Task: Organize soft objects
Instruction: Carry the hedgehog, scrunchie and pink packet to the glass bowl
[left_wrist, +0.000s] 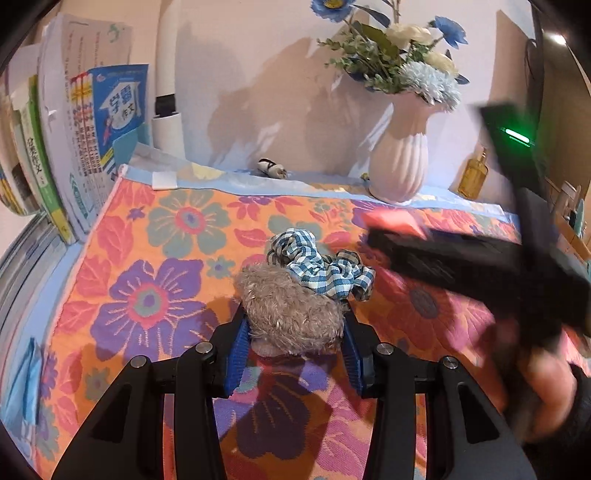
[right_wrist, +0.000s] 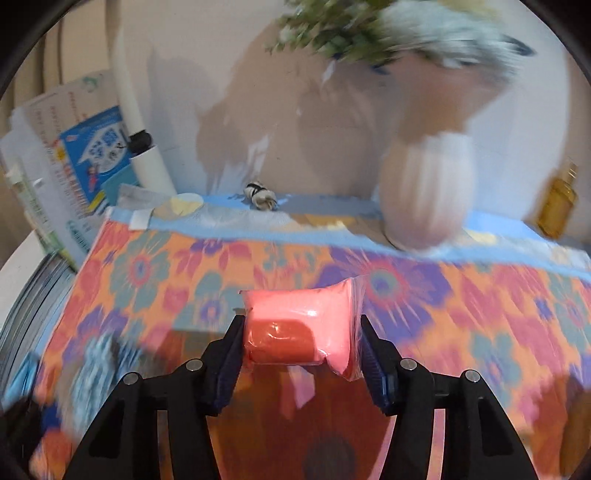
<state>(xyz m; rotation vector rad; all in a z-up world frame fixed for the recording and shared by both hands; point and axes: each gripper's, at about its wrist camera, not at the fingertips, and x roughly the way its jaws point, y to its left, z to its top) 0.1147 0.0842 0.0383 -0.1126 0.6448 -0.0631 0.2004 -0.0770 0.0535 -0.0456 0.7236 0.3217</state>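
White vase (left_wrist: 399, 162) holds blue and white flowers (left_wrist: 402, 55).

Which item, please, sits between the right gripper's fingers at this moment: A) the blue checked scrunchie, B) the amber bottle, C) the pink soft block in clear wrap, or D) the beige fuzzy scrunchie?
C: the right wrist view shows the pink soft block in clear wrap pinched in the right gripper, above the floral cloth.
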